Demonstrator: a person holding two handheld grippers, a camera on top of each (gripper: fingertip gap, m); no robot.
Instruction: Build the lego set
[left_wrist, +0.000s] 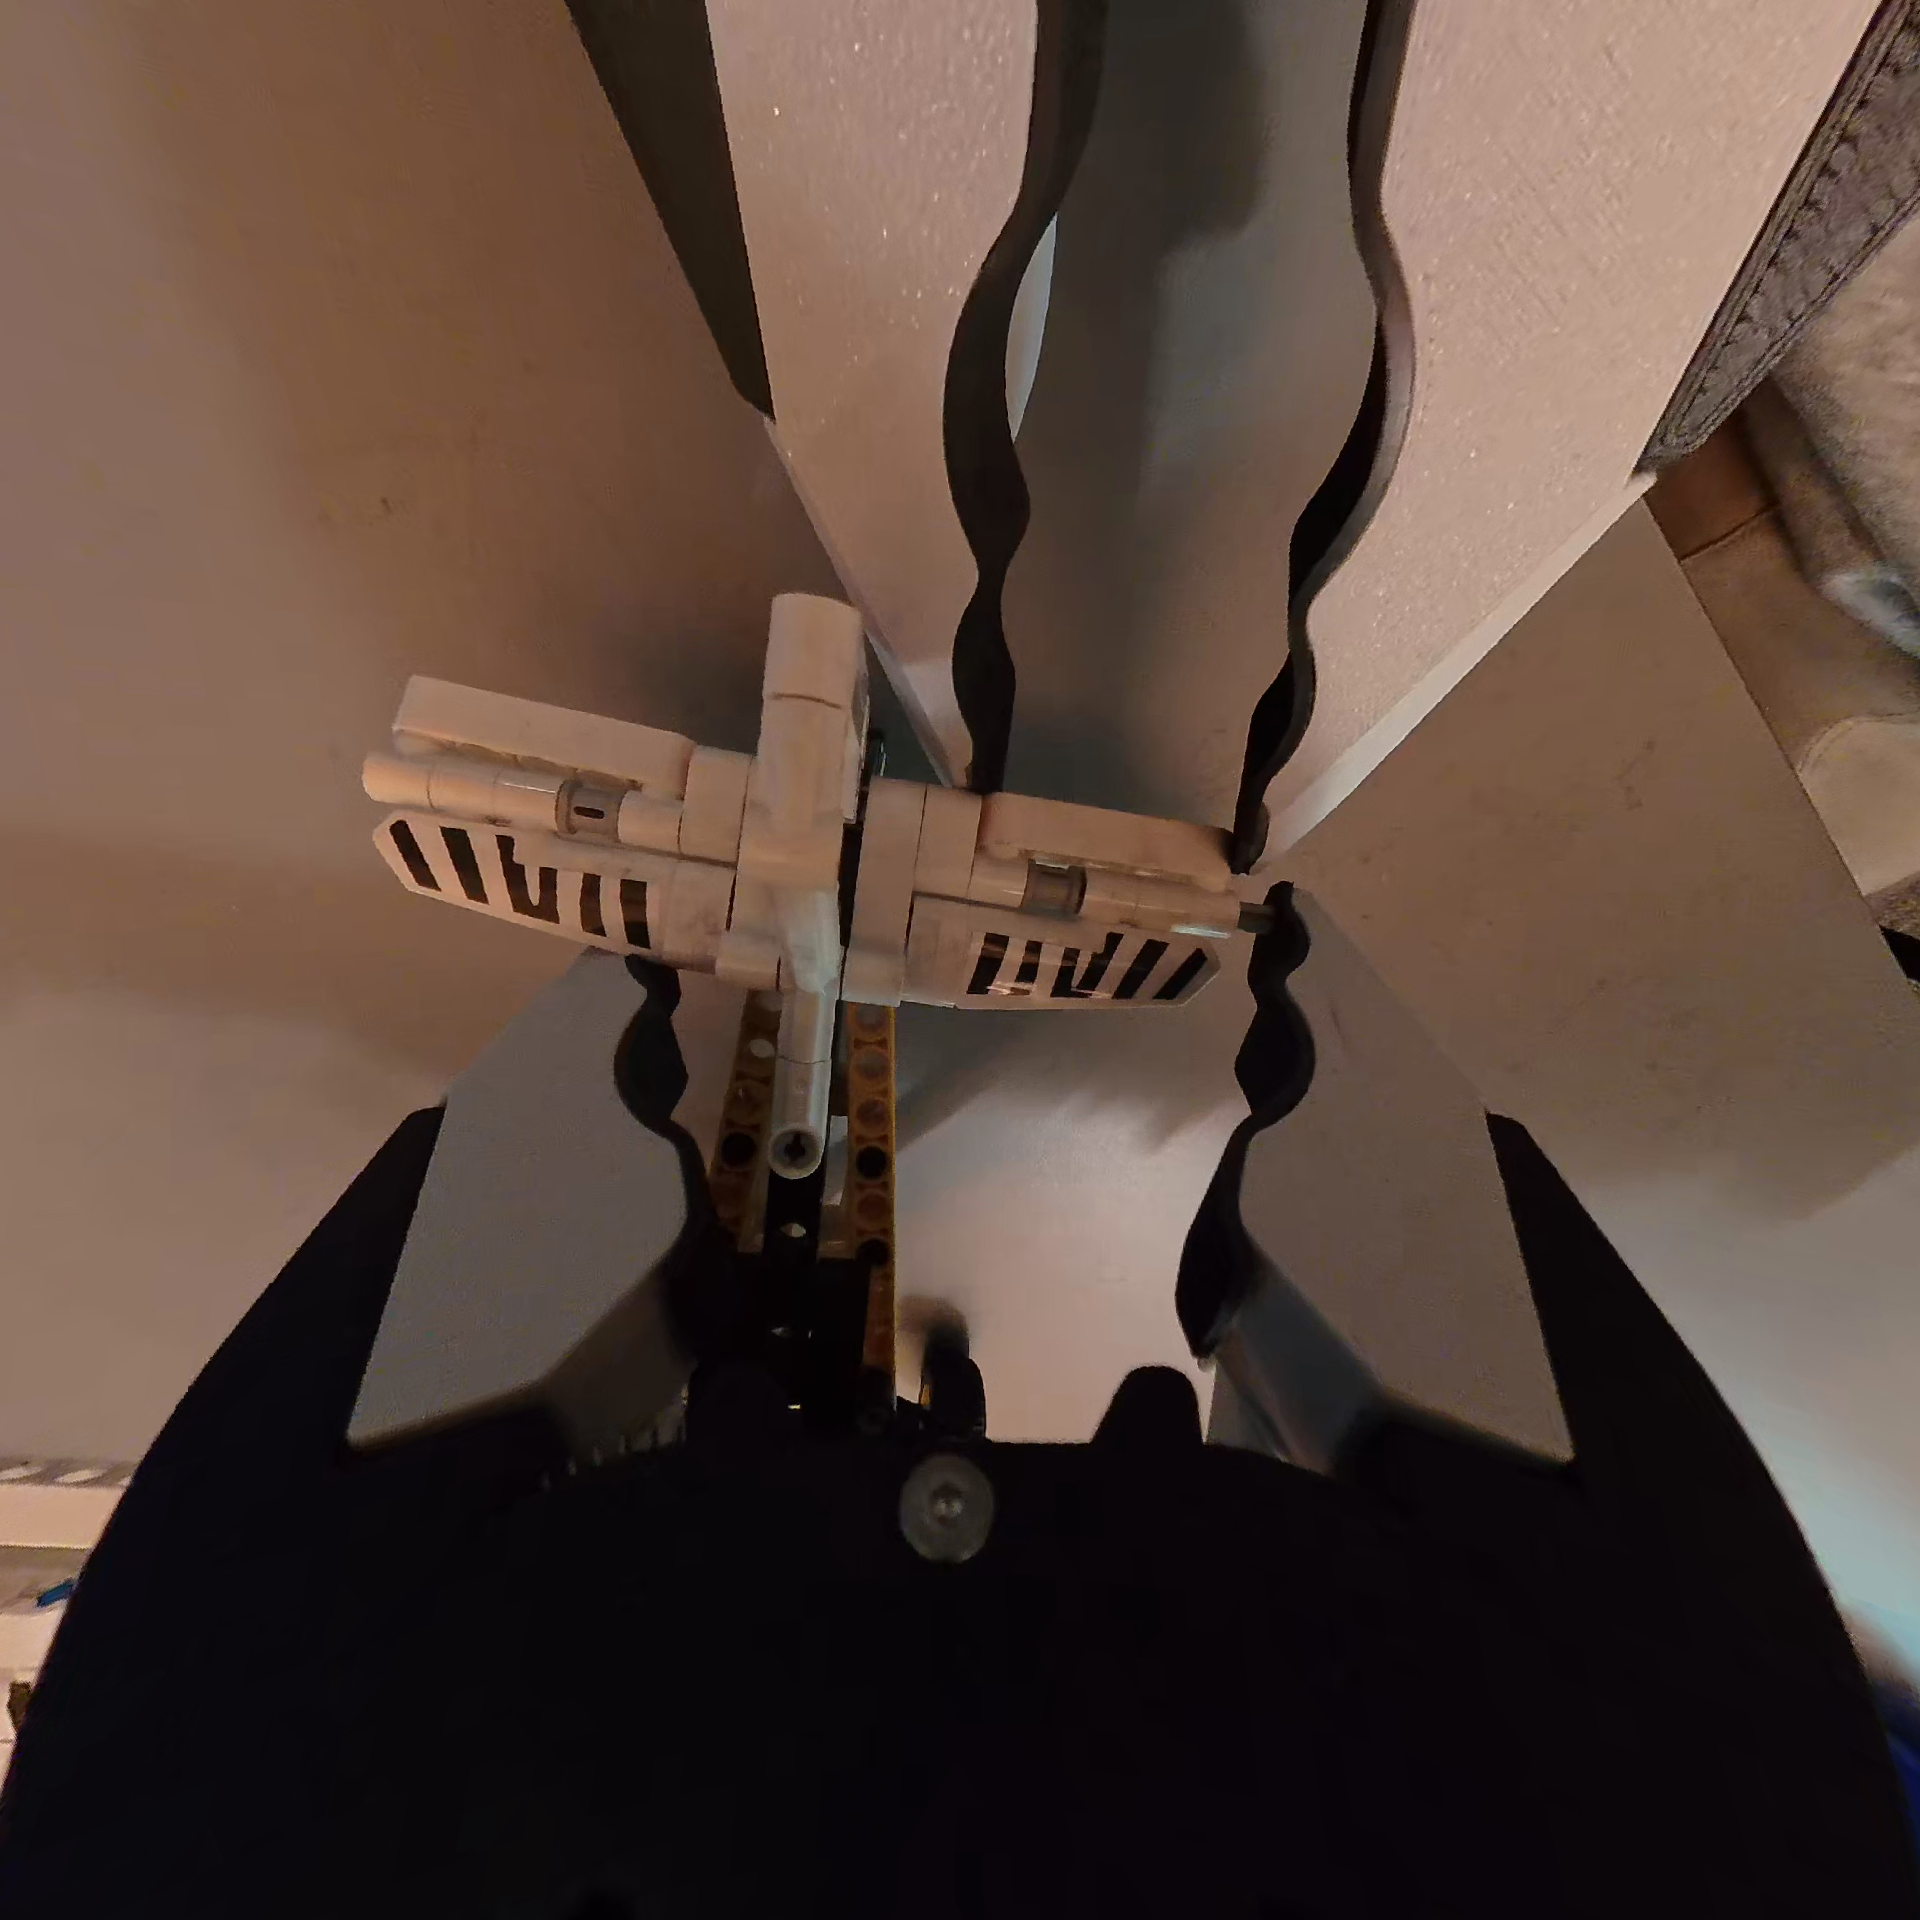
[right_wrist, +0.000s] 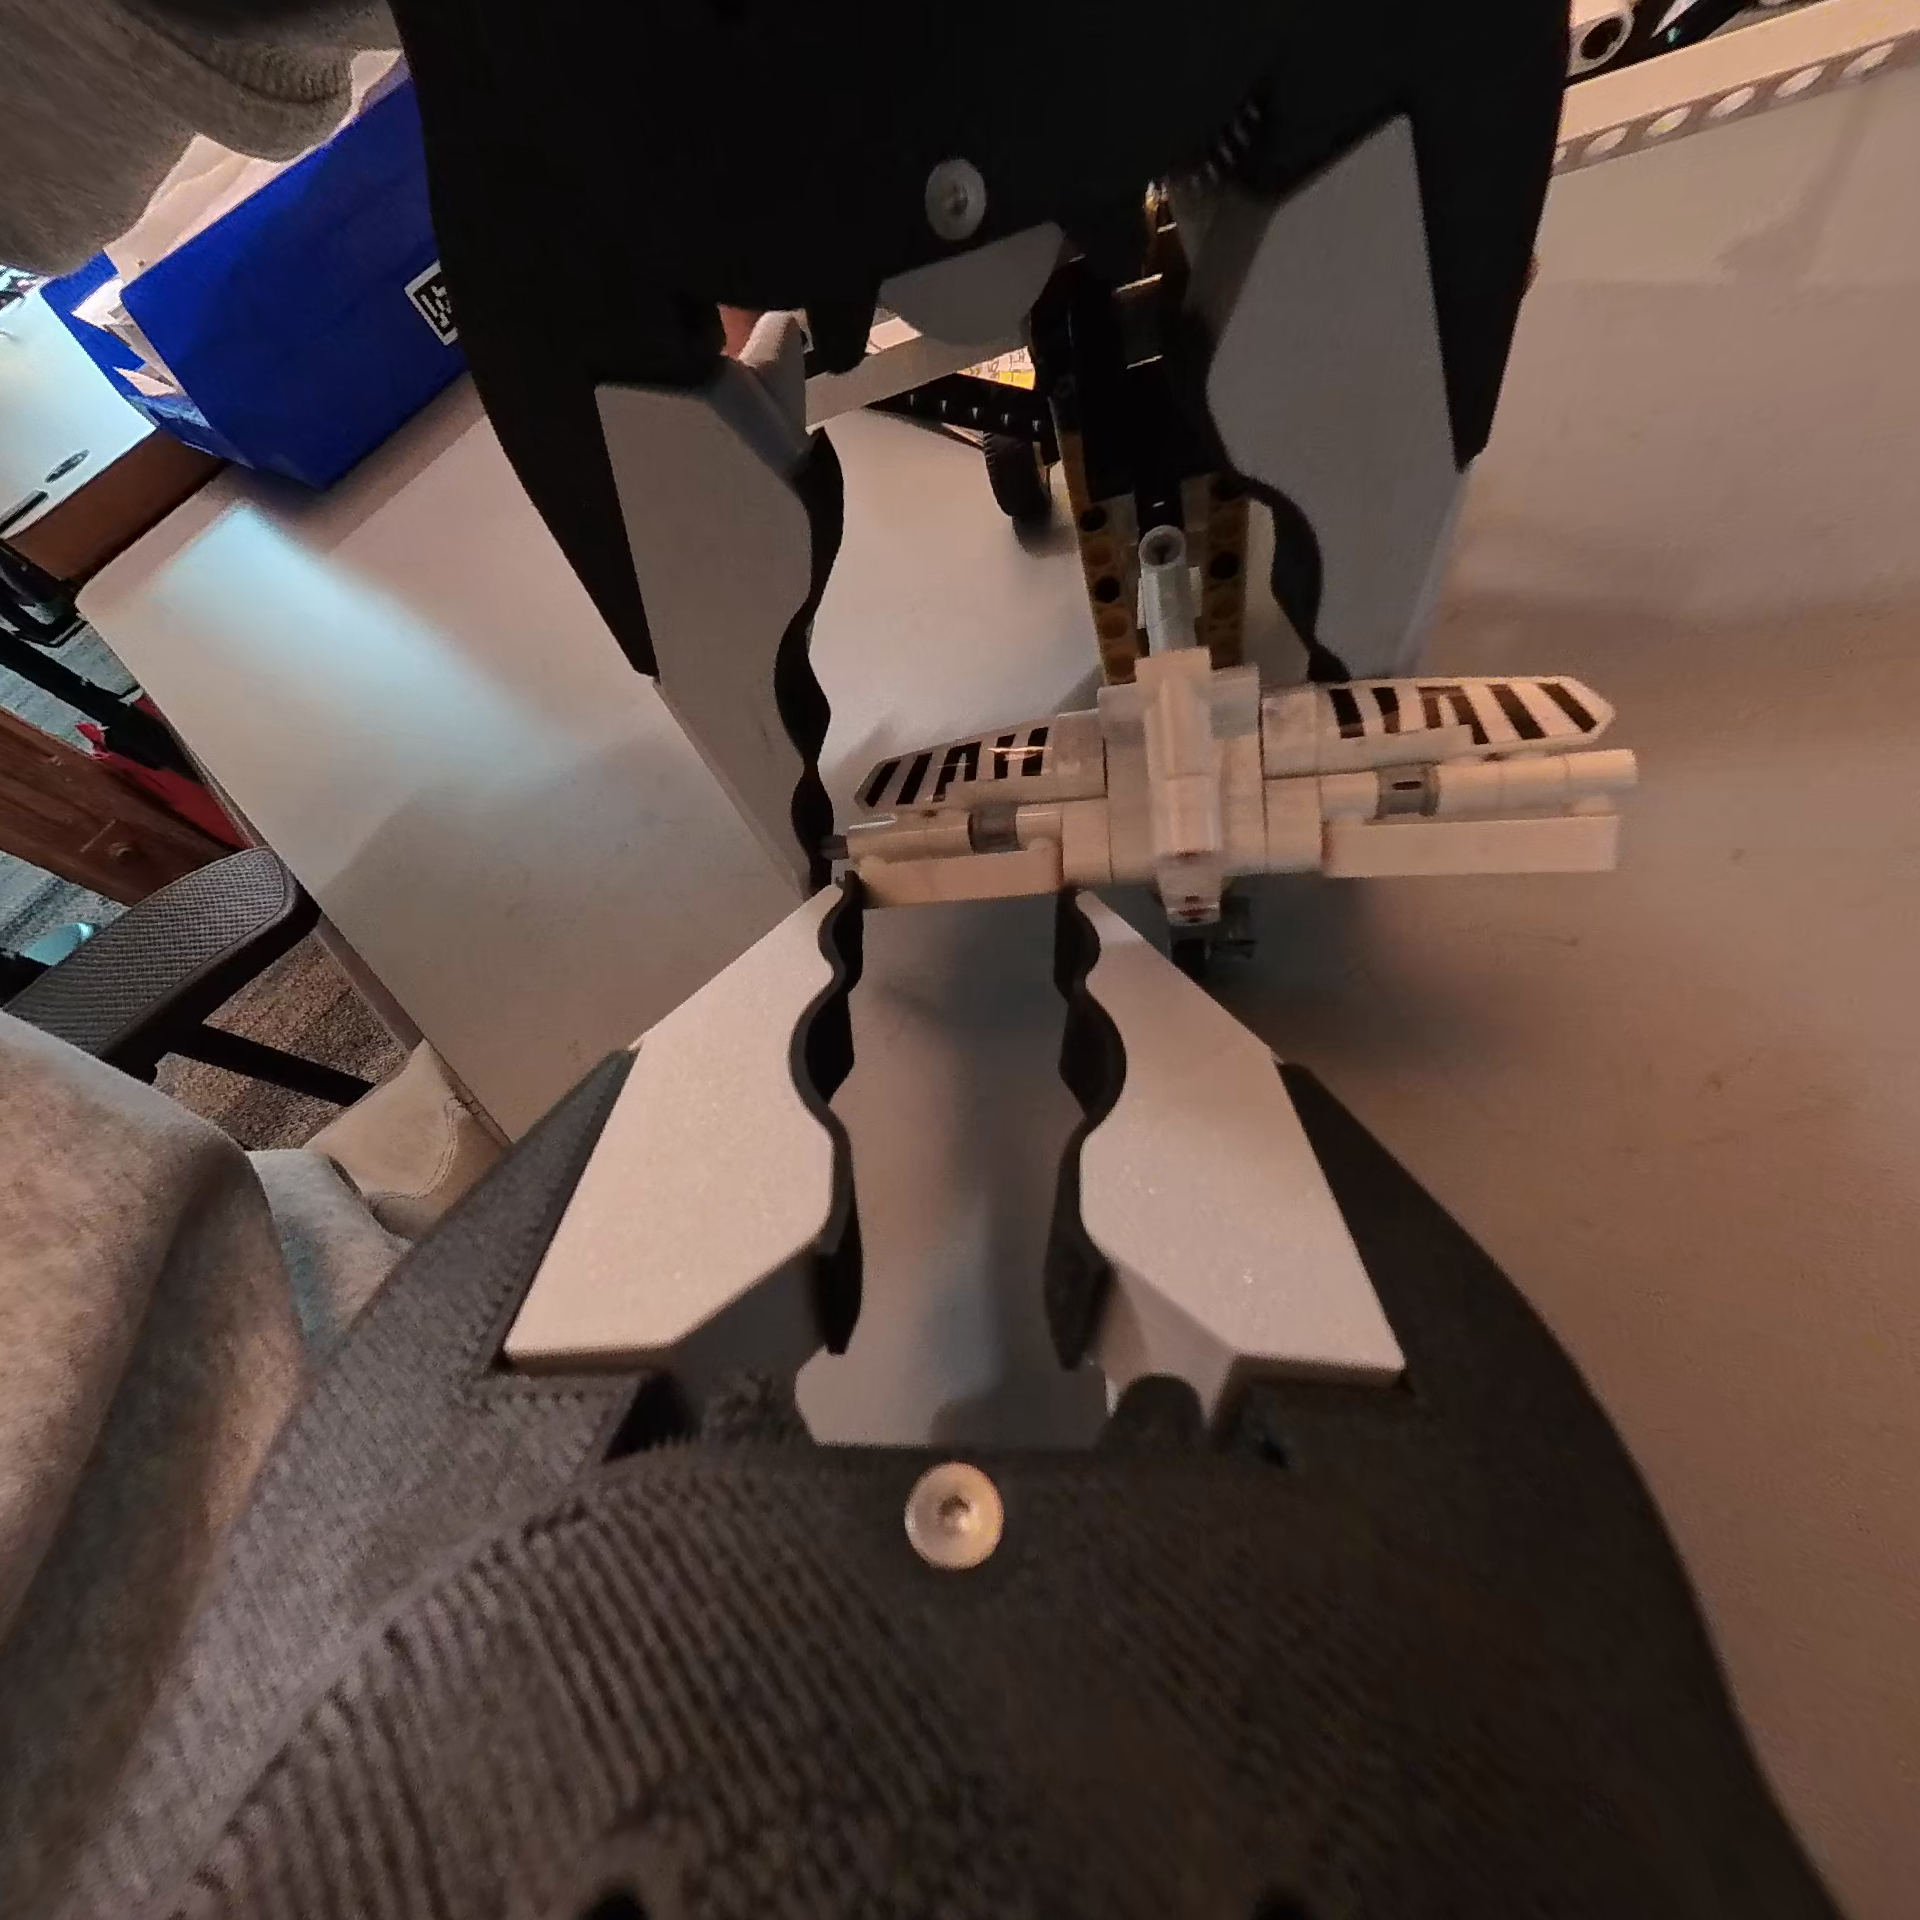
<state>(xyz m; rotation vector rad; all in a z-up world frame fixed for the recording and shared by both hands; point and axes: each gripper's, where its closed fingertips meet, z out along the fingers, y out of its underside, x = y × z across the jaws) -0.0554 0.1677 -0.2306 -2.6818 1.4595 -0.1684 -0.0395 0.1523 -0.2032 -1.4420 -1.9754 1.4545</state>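
Observation:
A white Lego wing (left_wrist: 800, 862) with black-striped panels sits crosswise on yellow and black beams (left_wrist: 873, 1122) of a model on the white table. It also shows in the right wrist view (right_wrist: 1226, 790). My left gripper (left_wrist: 961, 945) is wide open around the beams, which lie next to one finger (left_wrist: 655, 1060), and its other fingertip (left_wrist: 1273, 935) is by the wing's end. My right gripper (right_wrist: 964, 909) faces it from the other side. Its jaws stand partly apart and its fingertips (right_wrist: 847, 914) touch the edge of one wing half without clearly clamping it.
The table's edge (right_wrist: 343, 935) runs close on the right gripper's left side, with an office chair (right_wrist: 156, 935) and a grey sleeve (right_wrist: 125, 1299) beyond it. A blue box (right_wrist: 291, 312) stands at the back left. A white perforated beam (right_wrist: 1714, 104) lies at the back right. My left and right fingertips are right by each other.

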